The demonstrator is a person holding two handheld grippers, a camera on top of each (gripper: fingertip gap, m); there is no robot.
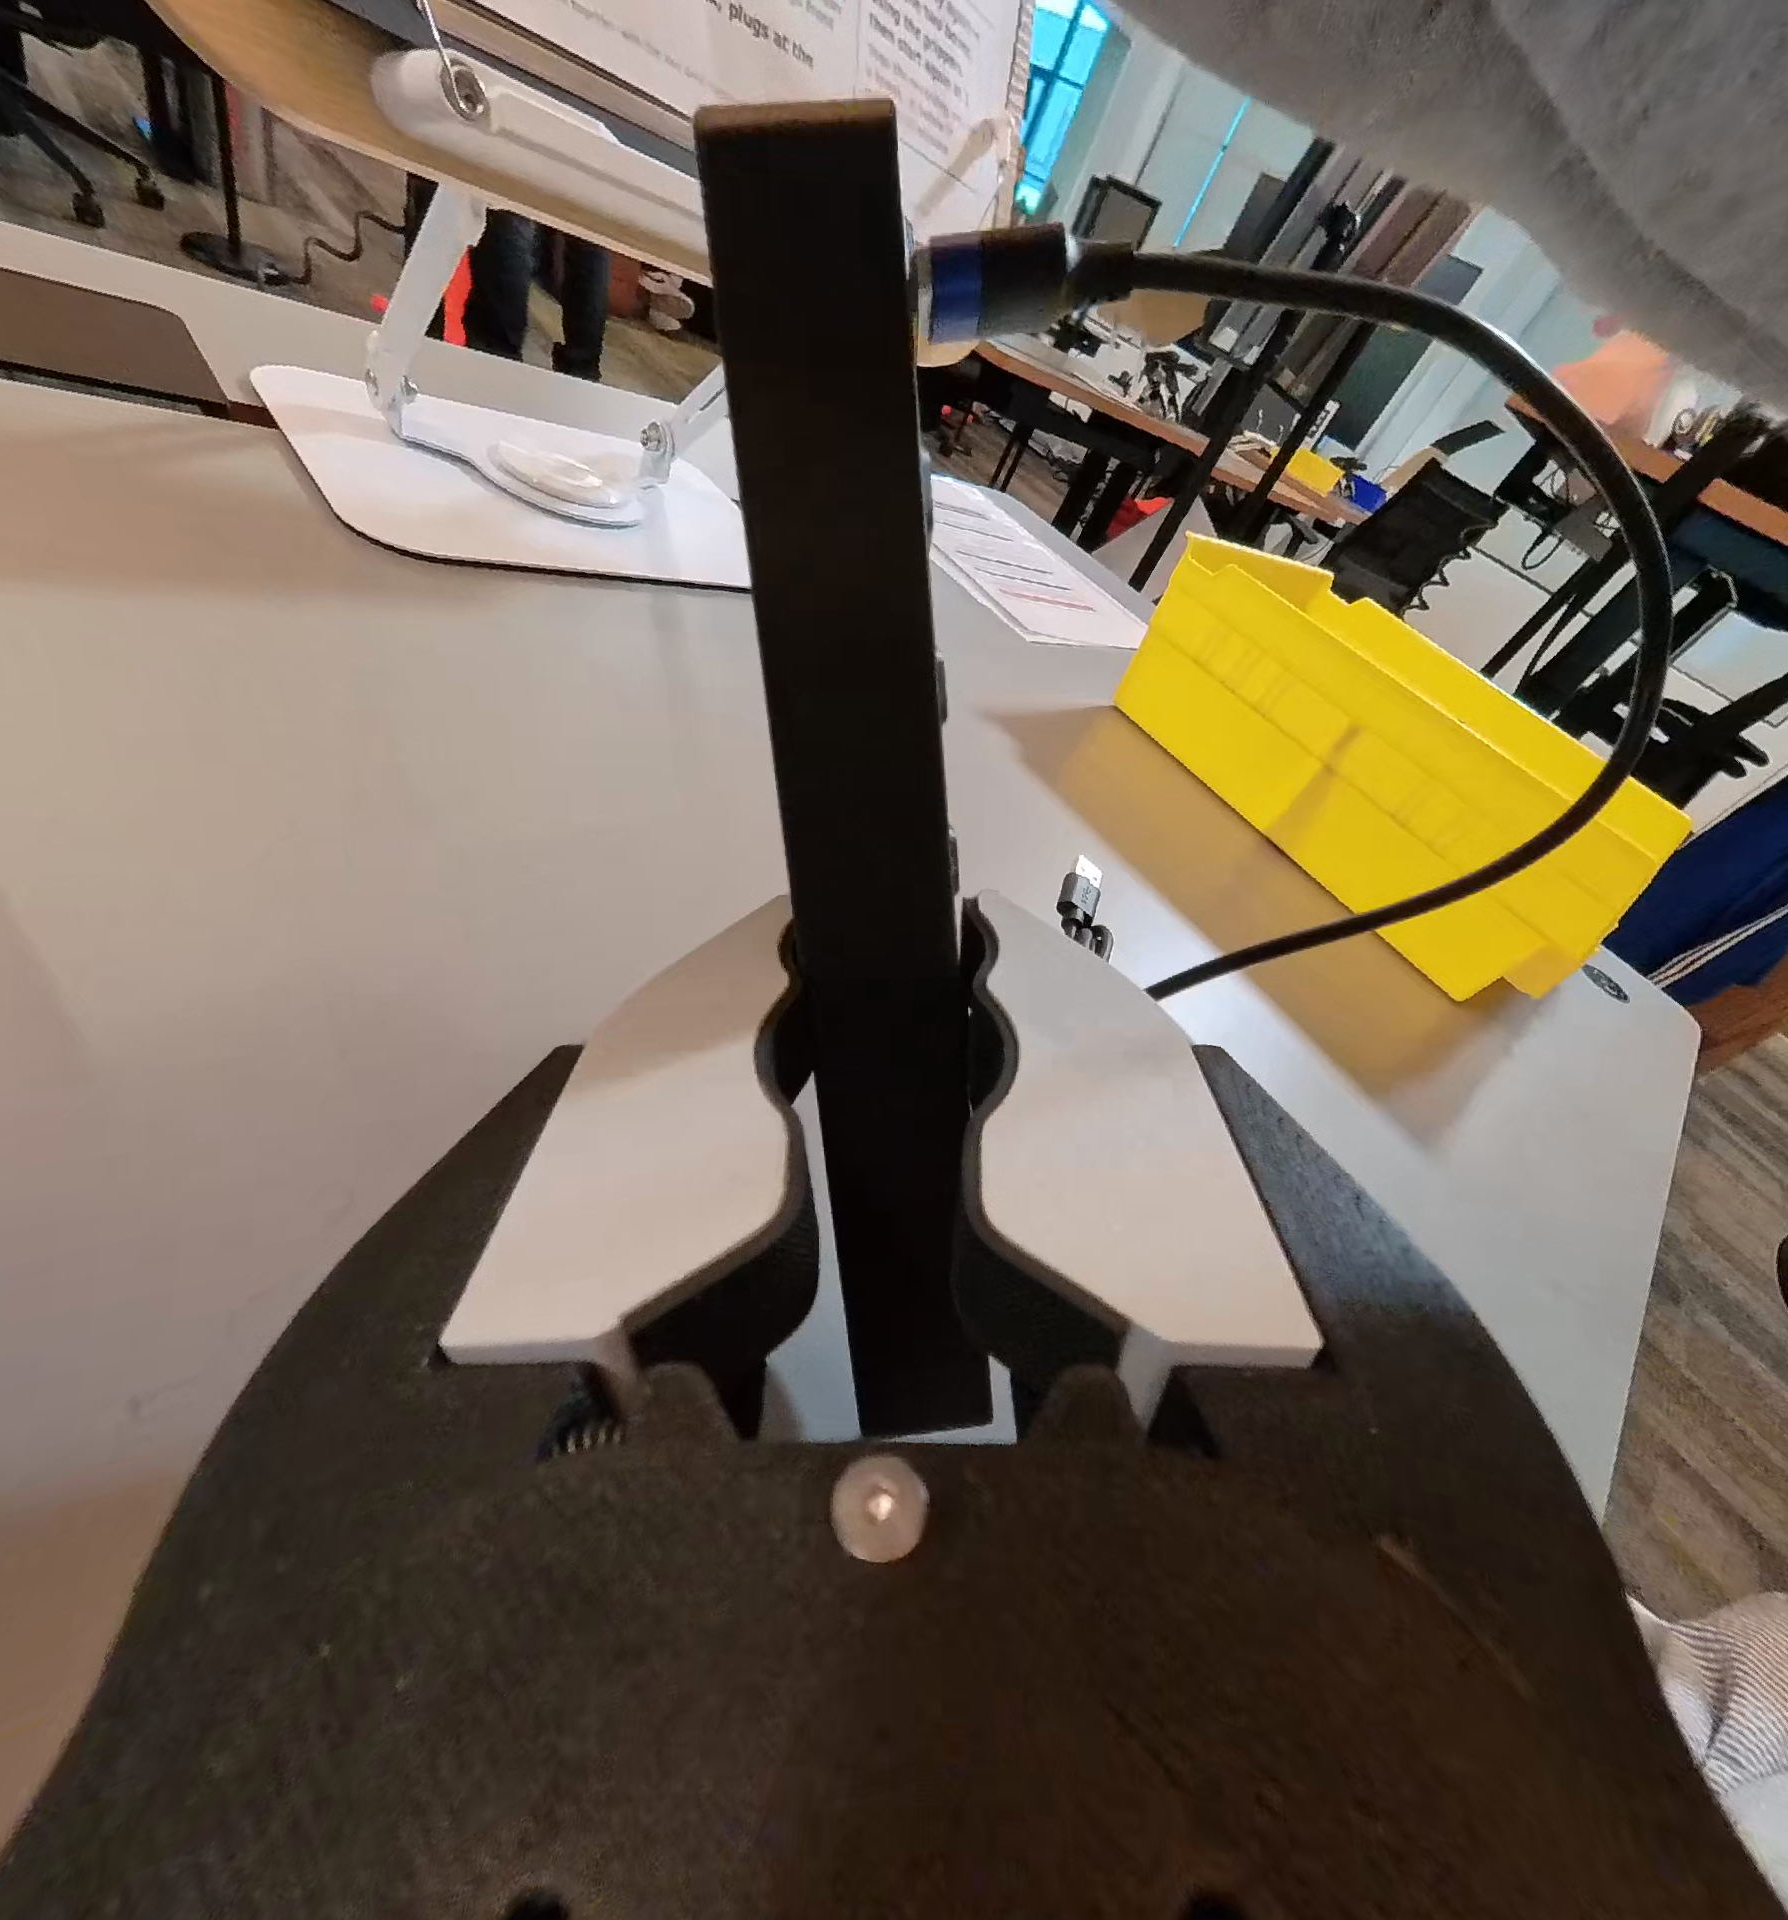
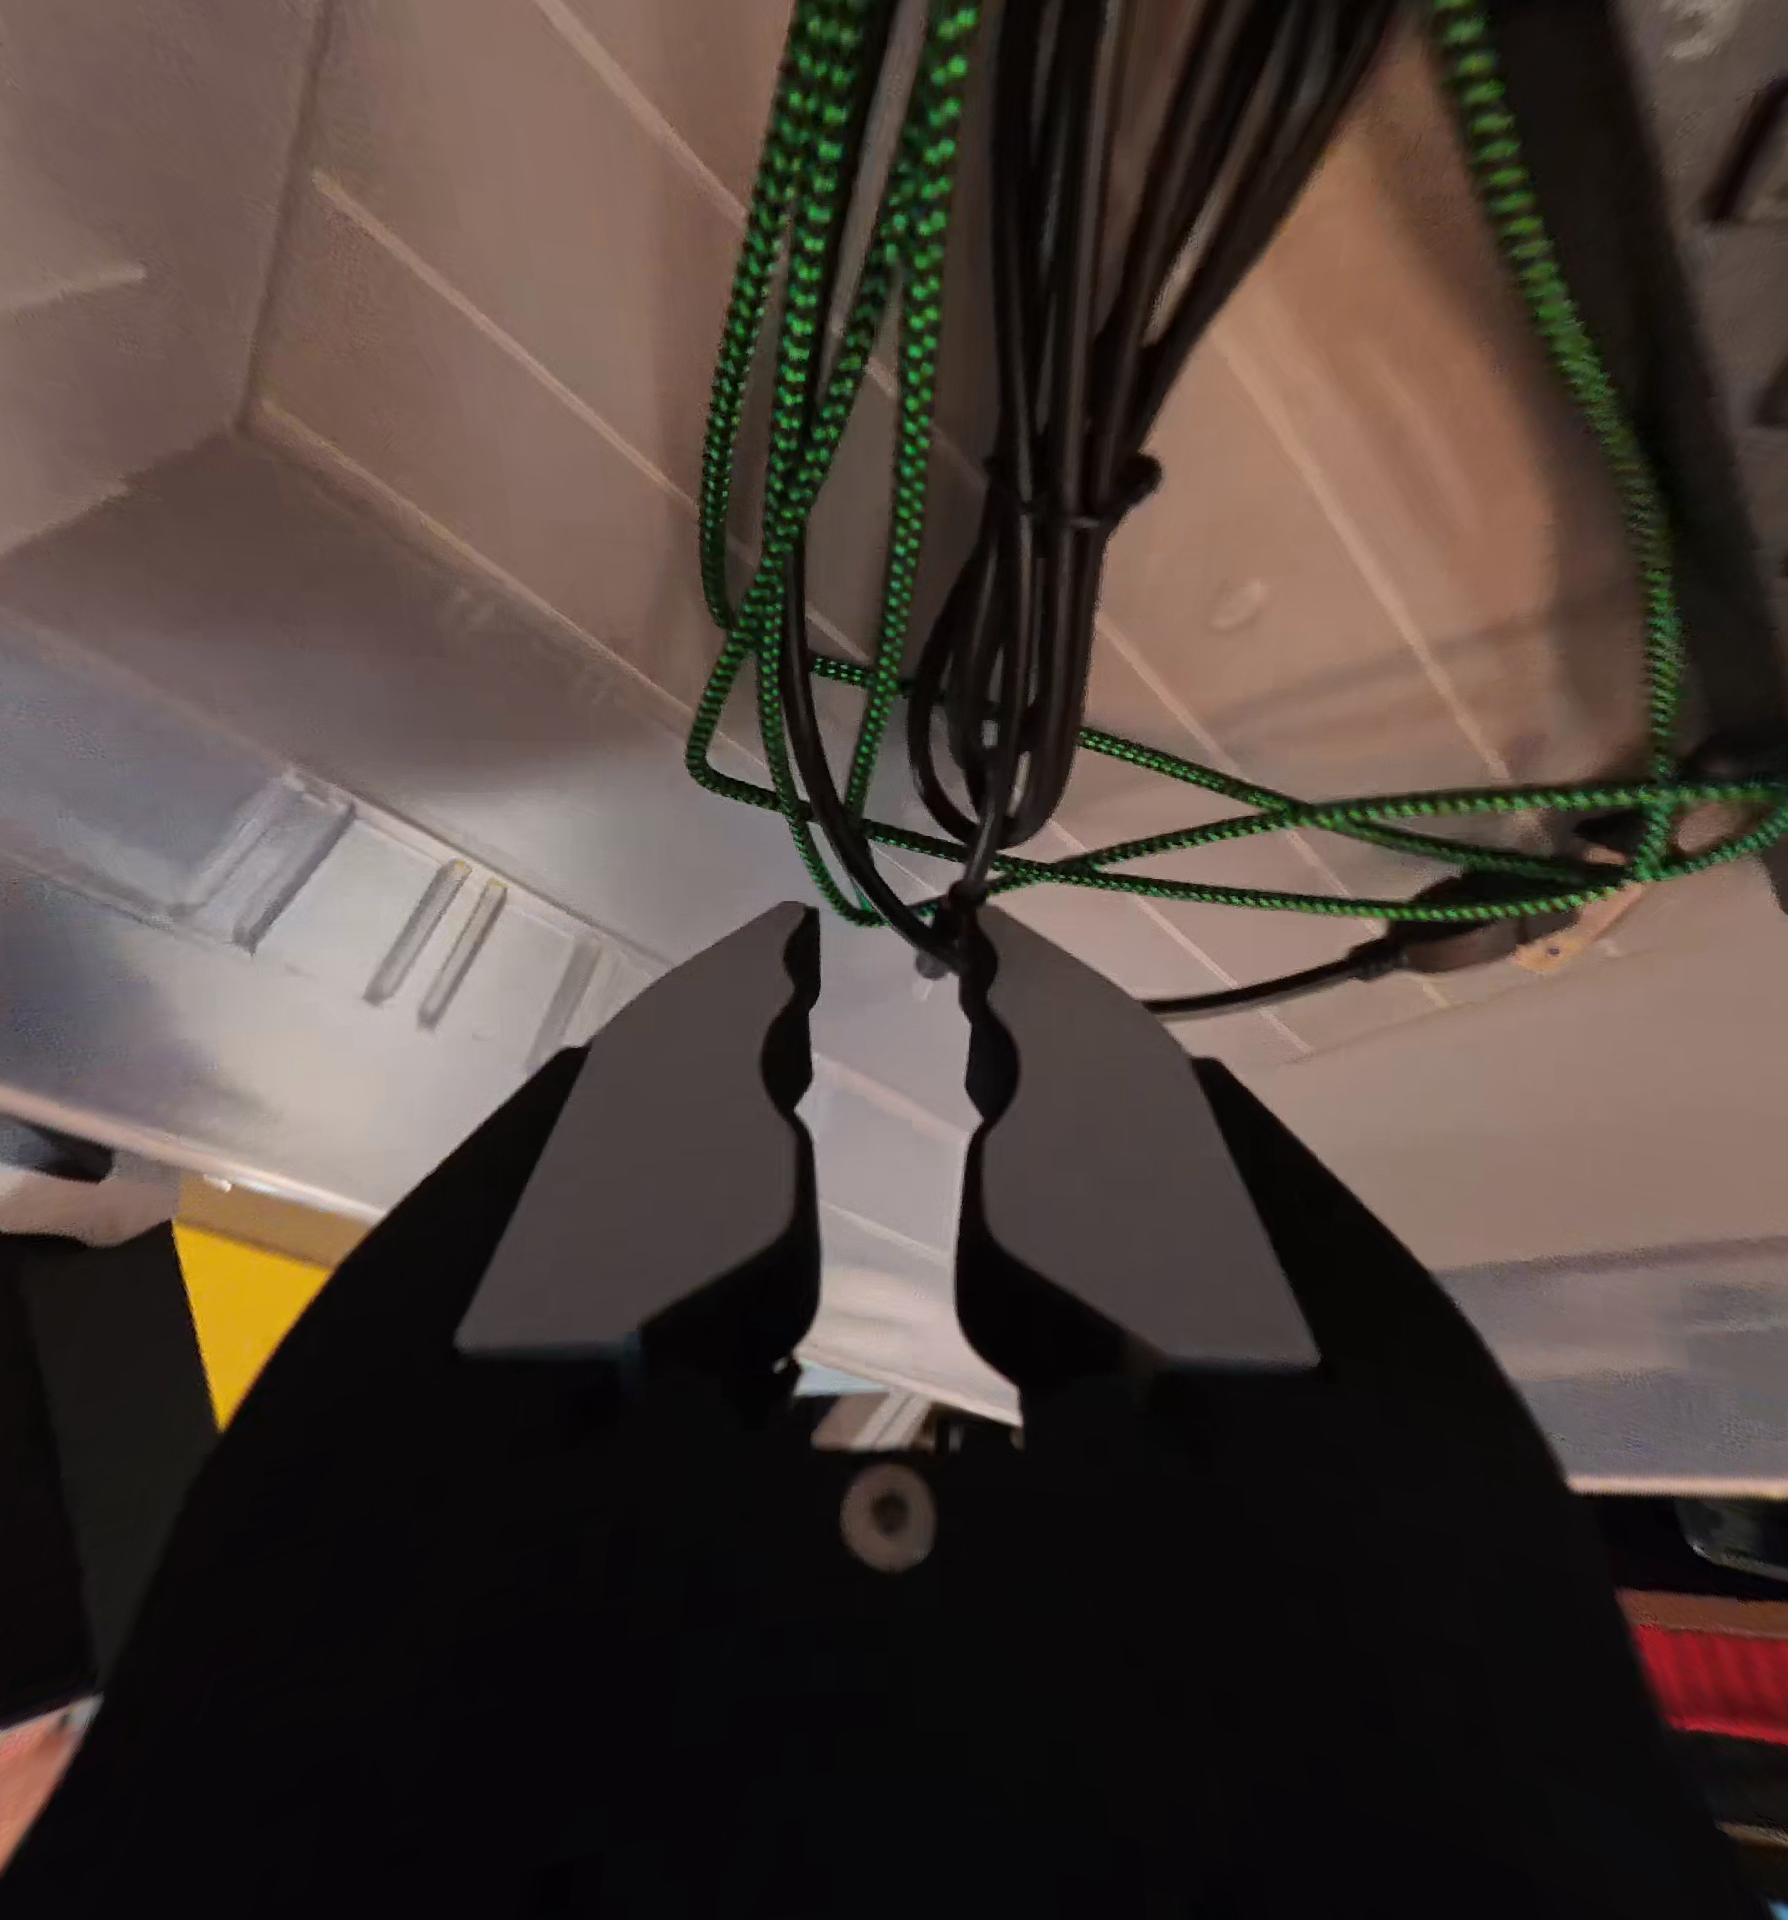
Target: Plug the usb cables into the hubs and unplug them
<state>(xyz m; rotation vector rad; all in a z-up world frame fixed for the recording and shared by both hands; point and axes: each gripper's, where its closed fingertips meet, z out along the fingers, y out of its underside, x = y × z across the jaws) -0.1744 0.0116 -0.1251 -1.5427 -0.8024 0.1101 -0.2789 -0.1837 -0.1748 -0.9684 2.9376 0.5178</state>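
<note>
My left gripper [image 1: 874, 920] is shut on a long black USB hub [image 1: 828, 520] and holds it upright above the white table [image 1: 350, 831]. A black plug with a blue ring [image 1: 983, 286] sits in the hub's right side near the top. Its black cable [image 1: 1617, 665] arcs right and down to the table. A loose grey USB plug [image 1: 1082, 883] lies on the table just right of my fingers. My right gripper [image 2: 895, 925] is open and empty in the right wrist view. It points up at hanging green braided cables [image 2: 796, 416] and a tied black cable bundle [image 2: 1056, 499]. A thin black cable touches its right fingertip.
A yellow bin [image 1: 1389, 790] stands at the table's right edge. A white stand base [image 1: 516, 499] and a paper sheet [image 1: 1025, 582] lie behind the hub. A grey sleeve [image 1: 1544, 135] fills the top right. The right wrist view shows a ribbed pale surface [image 2: 350, 520] overhead. There is about 20 cm between the tips of the two grippers. My left gripper is the nearer one to the loose grey USB plug [image 1: 1082, 883]: about 20 cm, against 35 cm.
</note>
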